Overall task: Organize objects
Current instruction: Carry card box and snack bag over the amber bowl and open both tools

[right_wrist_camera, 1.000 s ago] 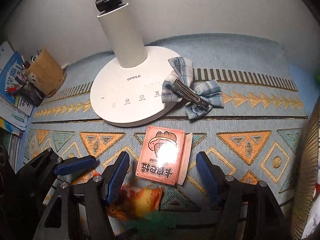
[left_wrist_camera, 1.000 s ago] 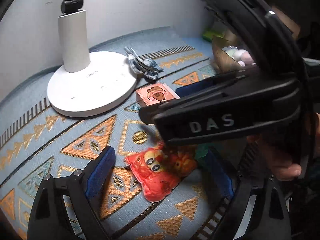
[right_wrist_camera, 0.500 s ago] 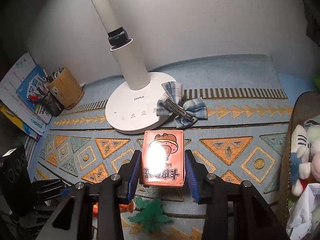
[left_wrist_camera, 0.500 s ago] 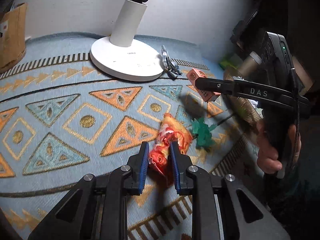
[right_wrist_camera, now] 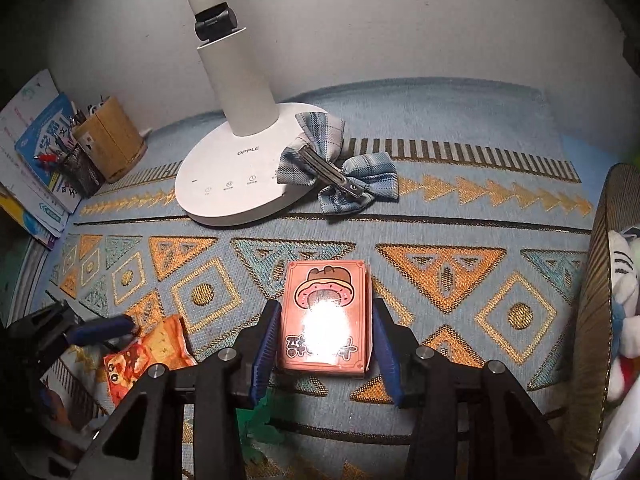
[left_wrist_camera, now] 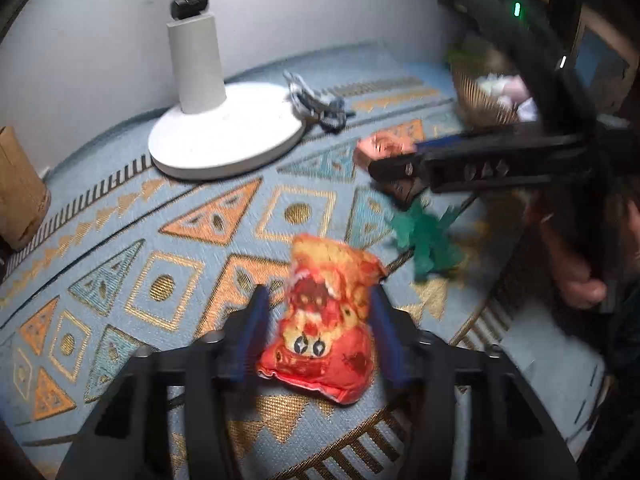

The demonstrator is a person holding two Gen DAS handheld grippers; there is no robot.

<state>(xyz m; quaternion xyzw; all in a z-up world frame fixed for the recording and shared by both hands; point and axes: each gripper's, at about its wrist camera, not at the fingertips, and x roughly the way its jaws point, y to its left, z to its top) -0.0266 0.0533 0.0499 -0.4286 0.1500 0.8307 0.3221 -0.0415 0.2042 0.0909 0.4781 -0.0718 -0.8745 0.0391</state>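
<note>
white wall (right_wrist_camera: 400, 20), patterned blue cloth (right_wrist_camera: 440, 120) (lamplit)

The desk lamp (right_wrist_camera: 240, 168) stands on the far middle of the patterned mat (right_wrist_camera: 460, 208), near the wall. A hair bow clip (right_wrist_camera: 340, 172) lies against the right edge of its base, half on it and half on the mat. Nearer, the card box (right_wrist_camera: 326, 316) sits between the jaws of the right gripper (right_wrist_camera: 326, 344). Left of it, the snack packet (left_wrist_camera: 324, 320) sits between the jaws of the left gripper (left_wrist_camera: 316, 336), with a paper tree cut-out (left_wrist_camera: 424, 240) on the mat between the two. At far left stand a pen holder (right_wrist_camera: 108, 144) and books (right_wrist_camera: 36, 160); at the right edge, a basket (right_wrist_camera: 600, 280) holds plush toys (right_wrist_camera: 624, 280).
</note>
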